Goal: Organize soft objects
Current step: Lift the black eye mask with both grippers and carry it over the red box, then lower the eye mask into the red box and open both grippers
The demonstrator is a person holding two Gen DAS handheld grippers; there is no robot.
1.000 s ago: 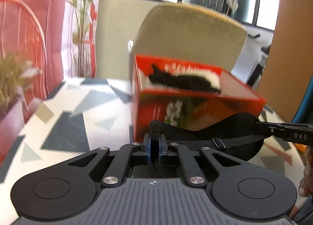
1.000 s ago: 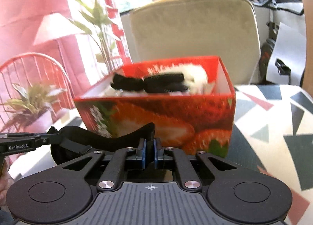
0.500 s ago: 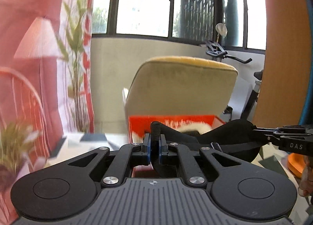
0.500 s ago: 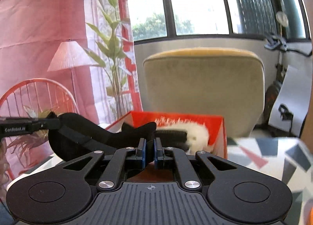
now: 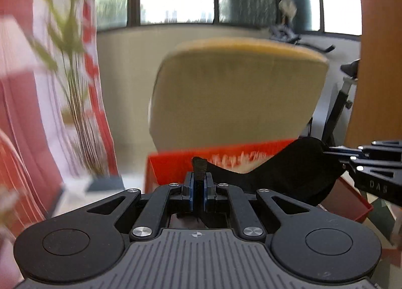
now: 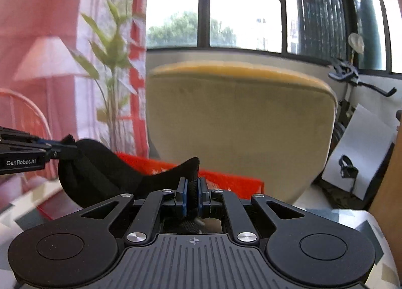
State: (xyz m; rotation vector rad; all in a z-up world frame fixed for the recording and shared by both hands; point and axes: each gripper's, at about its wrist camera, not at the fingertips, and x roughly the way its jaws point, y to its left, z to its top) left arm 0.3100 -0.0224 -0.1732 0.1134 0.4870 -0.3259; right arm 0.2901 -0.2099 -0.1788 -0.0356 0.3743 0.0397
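Observation:
A black soft eye mask (image 5: pixel 289 173) hangs stretched between my two grippers above the red strawberry box (image 5: pixel 170 165). My left gripper (image 5: pixel 198 183) is shut on the mask's ribbed strap end. In its own view my right gripper (image 6: pixel 192 193) is shut on the other end of the mask (image 6: pixel 105 173). Each gripper shows in the other's view: the right gripper (image 5: pixel 326 149) at the right edge, the left gripper (image 6: pixel 67 147) at the left edge. The red box (image 6: pixel 226 181) lies just behind and below the mask, with something white and fluffy inside, mostly hidden.
A beige padded chair back (image 5: pixel 238 93) stands right behind the box. A tall green plant (image 6: pixel 113 62) and pink curtain are at the left, an exercise bike (image 6: pixel 351 73) at the right. The patterned table (image 6: pixel 351 216) spreads below.
Both grippers have risen with the mask held between them. The red box has dropped low in both views and its contents are now mostly hidden.

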